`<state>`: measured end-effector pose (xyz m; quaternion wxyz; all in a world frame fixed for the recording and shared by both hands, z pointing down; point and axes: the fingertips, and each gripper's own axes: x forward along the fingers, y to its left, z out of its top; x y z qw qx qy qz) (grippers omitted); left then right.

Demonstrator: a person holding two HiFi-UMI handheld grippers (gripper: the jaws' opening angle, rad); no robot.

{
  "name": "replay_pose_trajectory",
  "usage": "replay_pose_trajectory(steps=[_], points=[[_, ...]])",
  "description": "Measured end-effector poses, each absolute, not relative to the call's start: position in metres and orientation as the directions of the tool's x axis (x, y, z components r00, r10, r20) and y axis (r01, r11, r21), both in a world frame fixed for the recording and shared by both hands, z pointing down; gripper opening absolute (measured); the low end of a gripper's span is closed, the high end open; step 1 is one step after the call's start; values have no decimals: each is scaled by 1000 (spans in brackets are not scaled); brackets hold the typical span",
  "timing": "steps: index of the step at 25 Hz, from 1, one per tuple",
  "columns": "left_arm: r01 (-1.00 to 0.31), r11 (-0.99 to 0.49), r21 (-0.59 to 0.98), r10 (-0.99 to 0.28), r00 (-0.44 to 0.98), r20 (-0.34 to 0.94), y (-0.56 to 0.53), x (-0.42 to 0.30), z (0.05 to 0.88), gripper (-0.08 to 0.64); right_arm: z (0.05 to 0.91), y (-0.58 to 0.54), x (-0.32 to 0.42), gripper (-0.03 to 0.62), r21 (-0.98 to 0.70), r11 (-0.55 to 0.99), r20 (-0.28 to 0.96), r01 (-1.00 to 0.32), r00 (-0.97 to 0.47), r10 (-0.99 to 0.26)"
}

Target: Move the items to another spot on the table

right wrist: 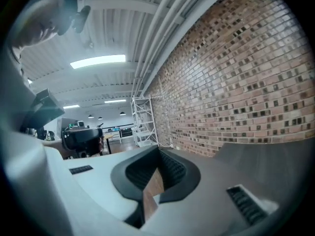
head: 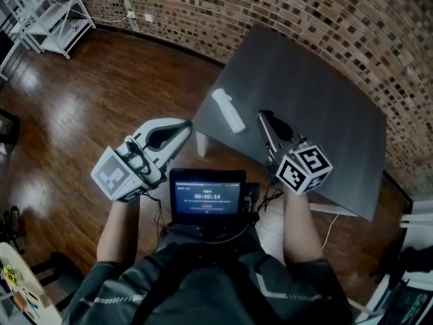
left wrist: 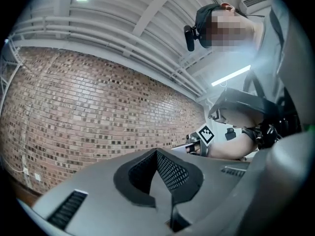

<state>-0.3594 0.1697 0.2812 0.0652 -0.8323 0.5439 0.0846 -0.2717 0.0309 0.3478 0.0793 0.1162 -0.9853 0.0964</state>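
Observation:
A white, bottle-like item (head: 228,110) lies near the near-left edge of the dark grey table (head: 318,93). My left gripper (head: 185,124) is held off the table's left corner, over the floor, and is tilted upward. Its jaws are shut with nothing between them. My right gripper (head: 262,116) hovers over the table's near edge, just right of the white item and apart from it, and its jaws are shut on nothing. In the left gripper view the pads (left wrist: 170,173) meet in front of the brick wall. The right gripper view shows the pads (right wrist: 170,168) together and no item.
A brick wall (head: 284,12) runs behind the table. White metal shelving (head: 47,12) stands at the far left on the wooden floor (head: 88,93). A small screen (head: 207,196) is mounted at the person's chest. A white table leg (head: 201,143) stands below the near corner.

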Motion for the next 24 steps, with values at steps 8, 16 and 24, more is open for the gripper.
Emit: replay_pose_trajectory(steps=[8,16,24], points=[[-934,-356,-34,-914,356,-194,157,-334,280,-5,338,22,-241,3,-155,966,156,-206,-971,-181],[-936,-348,-52,-917,352,-190,156,-330,273,-5,333,21,-248,3,-156,969,146,-191,-975,-169],[-932,-355,-70,-913,362,-187,155,-328,273,-5,336,21,-248,3,-145,972,158,-185,-974,-162]])
